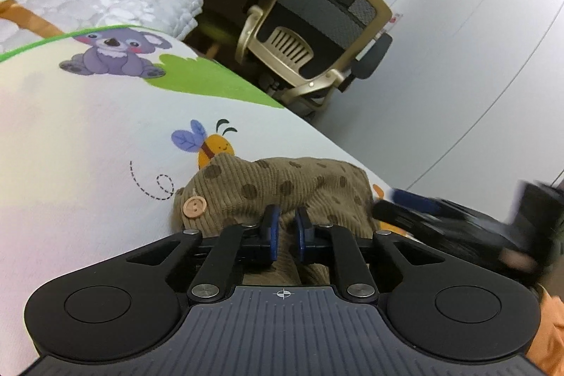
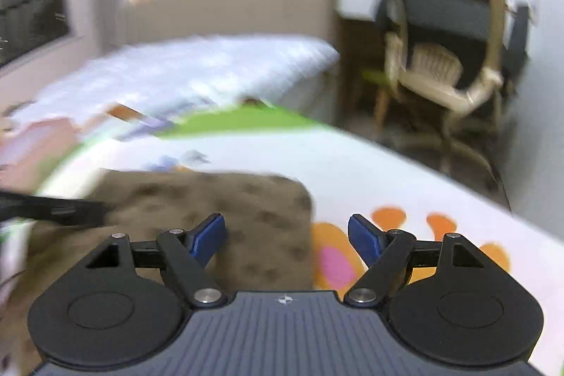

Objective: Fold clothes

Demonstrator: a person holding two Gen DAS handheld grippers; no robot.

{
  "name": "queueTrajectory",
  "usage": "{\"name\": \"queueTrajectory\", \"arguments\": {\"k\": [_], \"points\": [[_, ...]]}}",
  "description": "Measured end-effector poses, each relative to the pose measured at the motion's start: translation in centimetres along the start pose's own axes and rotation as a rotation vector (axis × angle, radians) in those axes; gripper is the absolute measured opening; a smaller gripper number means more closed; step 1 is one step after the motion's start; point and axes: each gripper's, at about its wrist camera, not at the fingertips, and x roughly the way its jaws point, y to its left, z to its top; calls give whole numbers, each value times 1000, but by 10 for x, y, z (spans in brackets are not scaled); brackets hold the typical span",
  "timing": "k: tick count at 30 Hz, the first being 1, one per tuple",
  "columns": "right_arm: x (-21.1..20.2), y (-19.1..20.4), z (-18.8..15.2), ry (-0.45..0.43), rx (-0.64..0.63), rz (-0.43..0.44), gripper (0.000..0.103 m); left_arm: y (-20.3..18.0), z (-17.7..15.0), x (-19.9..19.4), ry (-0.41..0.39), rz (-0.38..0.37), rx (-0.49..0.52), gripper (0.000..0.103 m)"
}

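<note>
The brown corduroy garment (image 1: pixel 282 185), dotted and bearing a pale button (image 1: pixel 193 207), is lying bunched on the printed play mat (image 1: pixel 88 129), near the mat's edge. In the right wrist view its far part is showing a flat, squared outline (image 2: pixel 211 217), though that view is blurred. The left gripper (image 1: pixel 284 228) is pinching a raised ridge of the cloth, its blue pads nearly together with fabric between them. The right gripper (image 2: pixel 286 235) is standing with fingers wide apart above the garment's right edge, holding nothing. An office chair (image 1: pixel 317 34) is standing beyond the mat.

Judgement: a fold is being carried or adjusted. To do it well, the left grip should be taking all layers, moving low and level so the edge lands square, while the right gripper is pinning or smoothing the free side. Whether further folds remain cannot be settled.
</note>
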Motion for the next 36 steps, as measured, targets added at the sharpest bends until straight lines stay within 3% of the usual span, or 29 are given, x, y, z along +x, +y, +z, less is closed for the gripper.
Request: {"name": "queueTrajectory", "arguments": {"k": [2,4,9,11,14,16,19,25,31,36], "points": [[18,-2,-7,33,40,-37,90,-2,0,0,1,5,13,14],[12,-3,-12,9,64,-49,91,-4,0,0,1,10,25,14],[-45,8,-43,-76,0,-1,91,-7,-3,-5,-14,21,37,14],[-68,16,-63,-72,-30,76,91,-10,-4,-8,-21,23,40,21],[-91,36,-93,-11,-99,186,92,-19,-9,-19,-45,28,52,40],[-95,57,-107,18,-154,196,99,-28,-16,-30,-59,60,73,49],[-102,74,-112,8,-199,160,100,-44,-31,-49,-76,127,115,61],[-137,72,-137,-5,-126,158,103,-84,-107,-98,-95,276,125,95],[-205,68,-185,-32,-167,95,103,-130,-196,-138,-25,420,117,99],[-223,56,-202,-66,-146,-9,103,-143,-220,-138,-47,494,121,103]]}}
